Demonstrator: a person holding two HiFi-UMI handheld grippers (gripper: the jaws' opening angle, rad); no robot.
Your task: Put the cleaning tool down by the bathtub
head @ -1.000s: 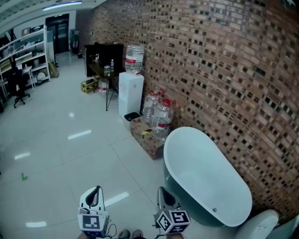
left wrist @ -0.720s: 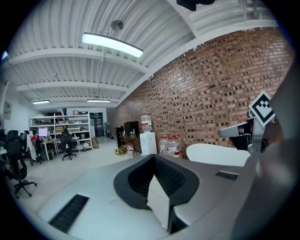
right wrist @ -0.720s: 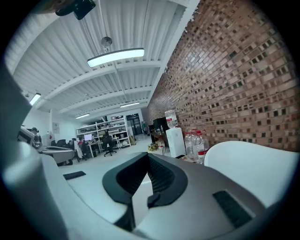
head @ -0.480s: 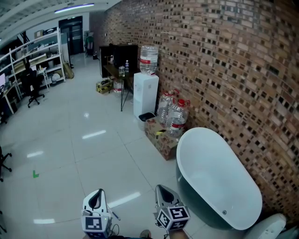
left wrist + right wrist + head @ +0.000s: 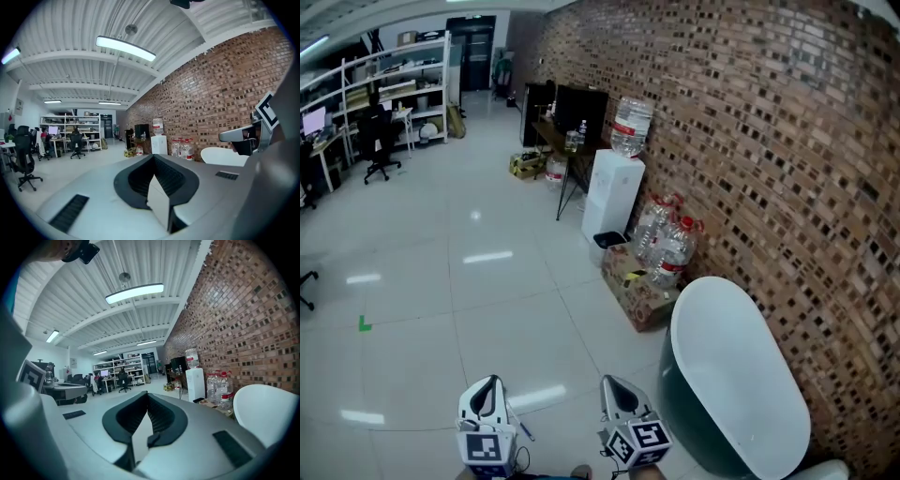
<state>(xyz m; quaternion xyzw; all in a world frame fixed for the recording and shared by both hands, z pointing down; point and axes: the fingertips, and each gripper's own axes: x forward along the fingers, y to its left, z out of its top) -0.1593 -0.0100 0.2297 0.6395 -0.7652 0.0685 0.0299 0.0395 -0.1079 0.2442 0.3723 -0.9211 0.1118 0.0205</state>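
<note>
Can't make out the cleaning tool in any view. See the bathtub point(image 5: 741, 375) at lower right of the head view: oval, white inside, dark outside, standing on the tiled floor point(image 5: 441, 281) lengthwise along the brick wall point(image 5: 769, 141). Also shows as a white curve at the right of both gripper views. Just past its far end, find a cardboard box point(image 5: 639, 292) on the floor by the wall, with big clear red-capped water bottles point(image 5: 670, 246) clustered at it. Next along the wall, see a white water dispenser point(image 5: 614, 202) with a bottle upside down on top, then a dark table point(image 5: 572, 141) with small things on it. Farther off at upper left, note shelves point(image 5: 403, 80) and a black office chair point(image 5: 380, 141). Nearer, spot a small green mark point(image 5: 364, 323) on the floor. At the bottom edge, see the left gripper point(image 5: 494, 386) and the right gripper point(image 5: 614, 389) side by side, apart from each other, pointing away over the floor; right one nearer the tub, not touching it. Going by the left gripper view: jaws pressed together, nothing between. Same in the right gripper view: jaws closed tip to tip, pinching nothing. Overhead in both gripper views, see a long lit ceiling lamp point(image 5: 125, 48).
</note>
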